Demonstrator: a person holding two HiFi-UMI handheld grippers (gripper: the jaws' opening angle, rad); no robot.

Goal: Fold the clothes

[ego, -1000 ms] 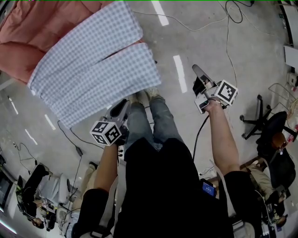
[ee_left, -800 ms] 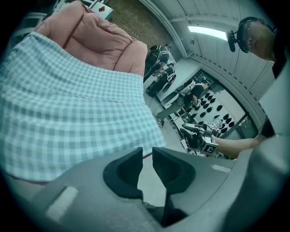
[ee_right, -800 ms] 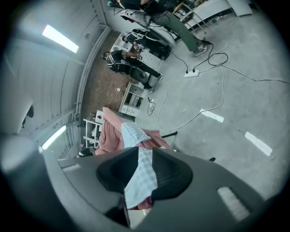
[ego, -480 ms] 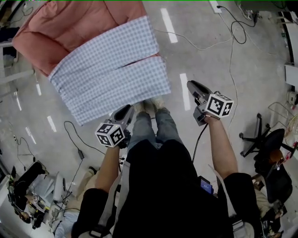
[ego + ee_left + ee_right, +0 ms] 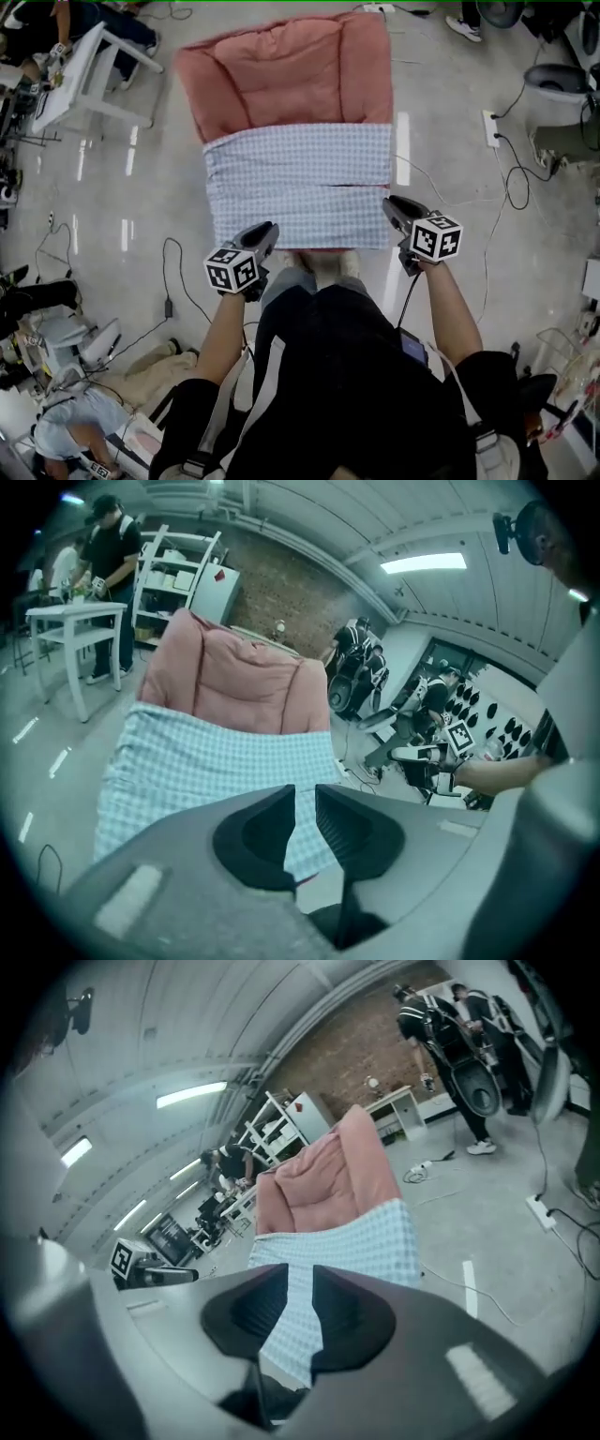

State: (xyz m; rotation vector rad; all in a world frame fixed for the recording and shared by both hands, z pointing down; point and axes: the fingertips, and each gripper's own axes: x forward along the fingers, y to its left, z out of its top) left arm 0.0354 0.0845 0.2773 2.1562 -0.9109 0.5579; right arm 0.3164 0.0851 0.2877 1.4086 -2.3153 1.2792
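Observation:
A blue-and-white checked garment (image 5: pixel 300 187) lies spread flat over the near part of a pink padded cushion (image 5: pixel 291 75), with a seam line running across its middle. My left gripper (image 5: pixel 270 225) hovers just off the garment's near left corner, its jaws a narrow gap apart and empty (image 5: pixel 305 794). My right gripper (image 5: pixel 388 202) hangs by the near right corner; its jaws have just been closing a little, and a thin empty gap remains (image 5: pixel 300 1274). Both gripper views look along the jaws at the garment (image 5: pixel 206 761) (image 5: pixel 366 1241), which neither gripper touches.
A white table (image 5: pixel 84 80) stands at the far left with people near it. Cables (image 5: pixel 173 272) and a power strip (image 5: pixel 491 129) lie on the grey floor either side. My shoes (image 5: pixel 323 267) are at the cushion's near edge. Other people sit at the lower left.
The view has swung, so the cushion and garment now lie square ahead instead of slanted at the upper left. Both grippers have come up to the garment's near edge, and the right one has rolled.

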